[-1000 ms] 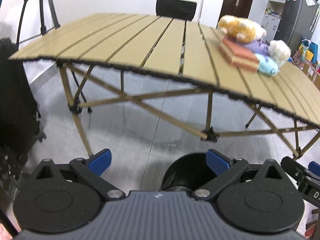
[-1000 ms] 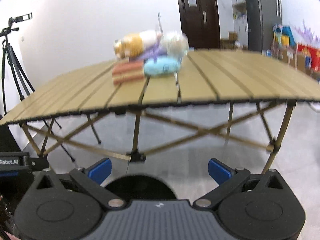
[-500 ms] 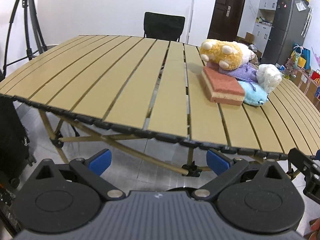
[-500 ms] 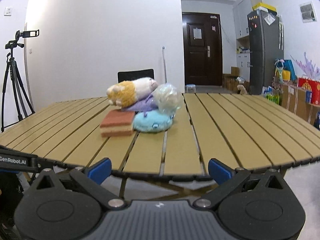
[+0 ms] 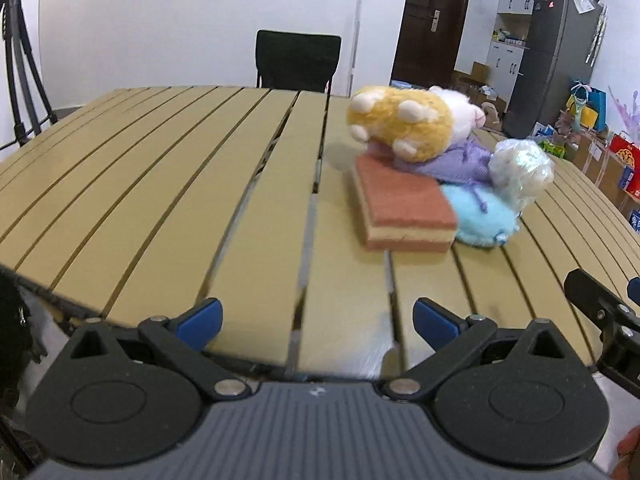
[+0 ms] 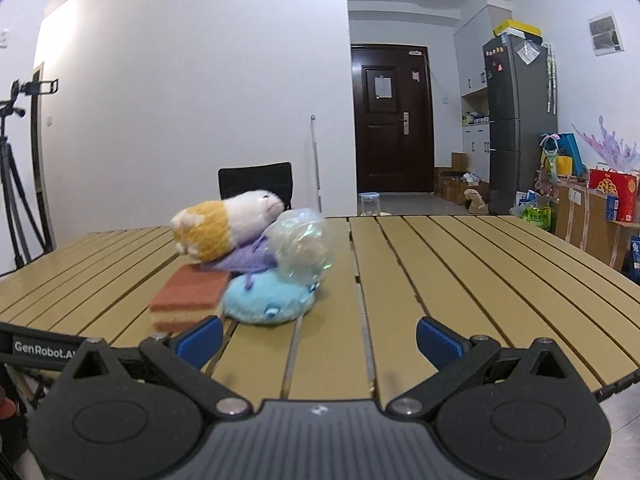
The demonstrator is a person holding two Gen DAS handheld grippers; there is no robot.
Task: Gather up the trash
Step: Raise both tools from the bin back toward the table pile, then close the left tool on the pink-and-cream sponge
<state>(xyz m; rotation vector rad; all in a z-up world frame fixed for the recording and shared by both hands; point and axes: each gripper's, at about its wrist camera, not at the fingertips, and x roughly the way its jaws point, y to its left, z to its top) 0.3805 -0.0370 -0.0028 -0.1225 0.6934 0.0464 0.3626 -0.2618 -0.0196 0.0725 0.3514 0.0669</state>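
Both grippers [image 5: 316, 314] [image 6: 318, 336] spread empty, plush pile [image 6: 256, 268] on slatted table [image 6: 460, 272], chair [image 5: 298, 60] behind

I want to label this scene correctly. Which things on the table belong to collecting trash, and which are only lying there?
Belongs to the job:
- crumpled clear plastic wrap, probably the trash

Only lying about:
- orange-and-white plush
- purple plush
- blue plush
- sponge cake toy
- slatted table

tan slatted table [image 5: 160, 184]; orange-and-white plush [image 6: 224, 232]; light-blue plush [image 6: 268, 300].
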